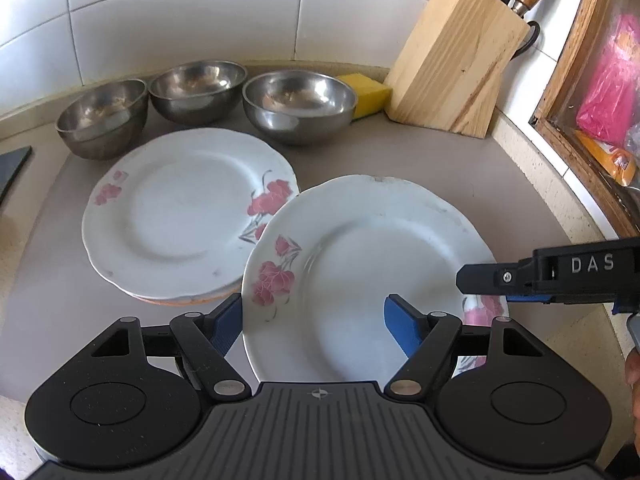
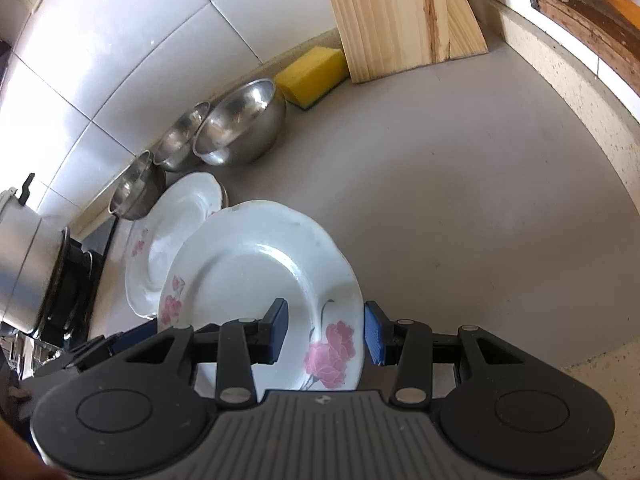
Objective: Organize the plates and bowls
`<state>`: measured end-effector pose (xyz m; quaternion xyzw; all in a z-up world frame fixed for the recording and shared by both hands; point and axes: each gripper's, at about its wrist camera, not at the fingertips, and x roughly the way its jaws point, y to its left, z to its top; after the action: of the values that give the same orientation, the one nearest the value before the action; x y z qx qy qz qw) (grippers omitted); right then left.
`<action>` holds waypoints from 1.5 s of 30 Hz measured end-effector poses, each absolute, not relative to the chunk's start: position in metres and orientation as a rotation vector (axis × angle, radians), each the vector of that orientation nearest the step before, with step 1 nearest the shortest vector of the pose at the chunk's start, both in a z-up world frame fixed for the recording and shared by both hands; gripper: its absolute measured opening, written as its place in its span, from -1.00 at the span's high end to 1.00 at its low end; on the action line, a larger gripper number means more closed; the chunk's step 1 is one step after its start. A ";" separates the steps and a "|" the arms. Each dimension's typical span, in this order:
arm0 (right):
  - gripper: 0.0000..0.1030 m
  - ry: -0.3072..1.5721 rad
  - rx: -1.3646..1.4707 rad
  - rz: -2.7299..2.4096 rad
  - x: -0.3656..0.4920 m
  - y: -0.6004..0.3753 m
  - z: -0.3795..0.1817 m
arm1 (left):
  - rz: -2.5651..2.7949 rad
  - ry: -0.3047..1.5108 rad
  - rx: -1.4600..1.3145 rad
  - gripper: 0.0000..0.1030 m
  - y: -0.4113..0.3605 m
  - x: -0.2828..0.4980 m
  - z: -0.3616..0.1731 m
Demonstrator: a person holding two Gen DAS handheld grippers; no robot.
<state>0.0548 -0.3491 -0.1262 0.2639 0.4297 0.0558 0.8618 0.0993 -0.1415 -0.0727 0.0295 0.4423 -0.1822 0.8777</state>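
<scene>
Left wrist: white scalloped plate (image 1: 360,264), pink flowers.

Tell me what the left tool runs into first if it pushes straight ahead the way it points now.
The left tool is open and would first meet the near floral plate, whose near rim already lies between its fingers. Past that plate comes the rightmost steel bowl, though depth is unclear.

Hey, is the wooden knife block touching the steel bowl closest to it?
Apart. The left wrist view shows the yellow sponge lying in the gap between the knife block and the steel bowl.
</scene>
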 end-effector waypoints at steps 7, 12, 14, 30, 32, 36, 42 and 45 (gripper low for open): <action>0.53 0.879 0.542 0.134 0.065 -0.337 -0.110 | -0.347 0.907 0.041 -0.42 -0.129 0.107 -0.063; 0.53 0.869 0.522 0.158 0.075 -0.325 -0.100 | -0.314 0.886 0.027 -0.42 -0.115 0.113 -0.051; 0.53 0.867 0.519 0.169 0.081 -0.319 -0.096 | -0.295 0.882 0.024 -0.42 -0.109 0.117 -0.048; 0.53 0.863 0.456 0.238 0.131 -0.259 -0.076 | -0.175 0.845 0.020 -0.43 -0.062 0.146 -0.033; 0.53 0.867 0.455 0.237 0.136 -0.253 -0.076 | -0.167 0.851 0.022 -0.43 -0.057 0.152 -0.035; 0.53 0.874 0.453 0.231 0.146 -0.243 -0.077 | -0.158 0.859 0.020 -0.43 -0.050 0.163 -0.038; 0.53 0.884 0.453 0.211 0.158 -0.236 -0.080 | -0.167 0.872 0.023 -0.44 -0.042 0.176 -0.043; 0.53 0.887 0.456 0.202 0.163 -0.232 -0.080 | -0.170 0.873 0.025 -0.45 -0.039 0.183 -0.044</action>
<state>0.1627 -0.2320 -0.0799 0.2181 0.4245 0.0965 0.8735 0.1832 -0.0391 -0.0438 0.0122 0.4223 -0.0822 0.9026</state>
